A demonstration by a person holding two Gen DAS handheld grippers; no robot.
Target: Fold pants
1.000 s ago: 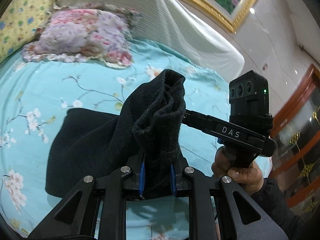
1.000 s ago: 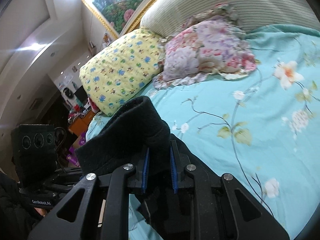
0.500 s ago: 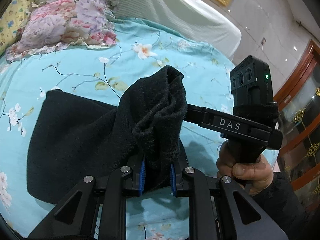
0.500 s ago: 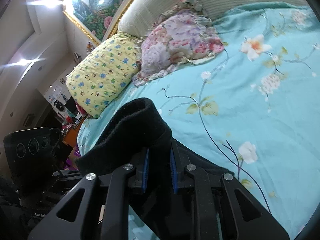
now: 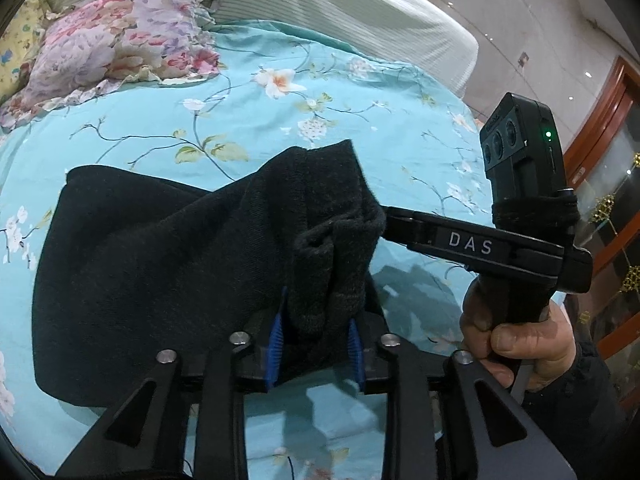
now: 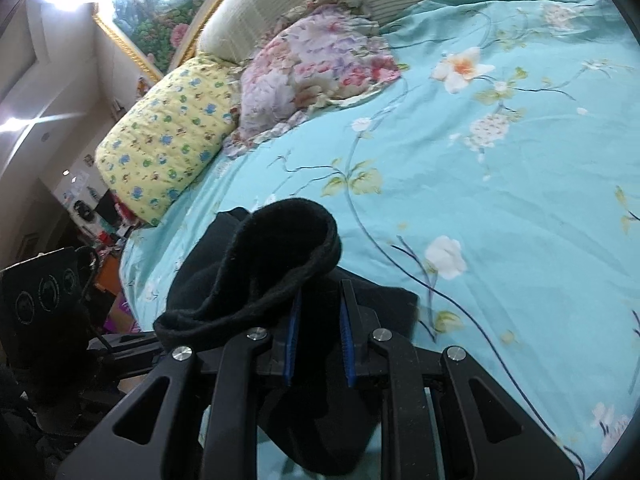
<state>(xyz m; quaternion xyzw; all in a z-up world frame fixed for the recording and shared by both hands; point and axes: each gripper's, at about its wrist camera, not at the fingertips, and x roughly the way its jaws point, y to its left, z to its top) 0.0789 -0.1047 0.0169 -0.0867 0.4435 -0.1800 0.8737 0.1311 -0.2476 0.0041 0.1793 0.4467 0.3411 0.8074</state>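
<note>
Pants (image 5: 168, 280) spread on the bed (image 5: 360, 128) near its foot edge, one bunched end lifted between both grippers; floral pillow (image 5: 116, 48) at the head edge, patterned pillow (image 6: 168, 140) beside it toward the left corner; headboard (image 5: 340, 4) behind both

Black knit pants (image 5: 160, 264) lie partly spread on a turquoise floral bedspread (image 5: 360, 100). One bunched end is lifted off the bed, its thick hem (image 6: 280, 256) curled into a loop.
</note>
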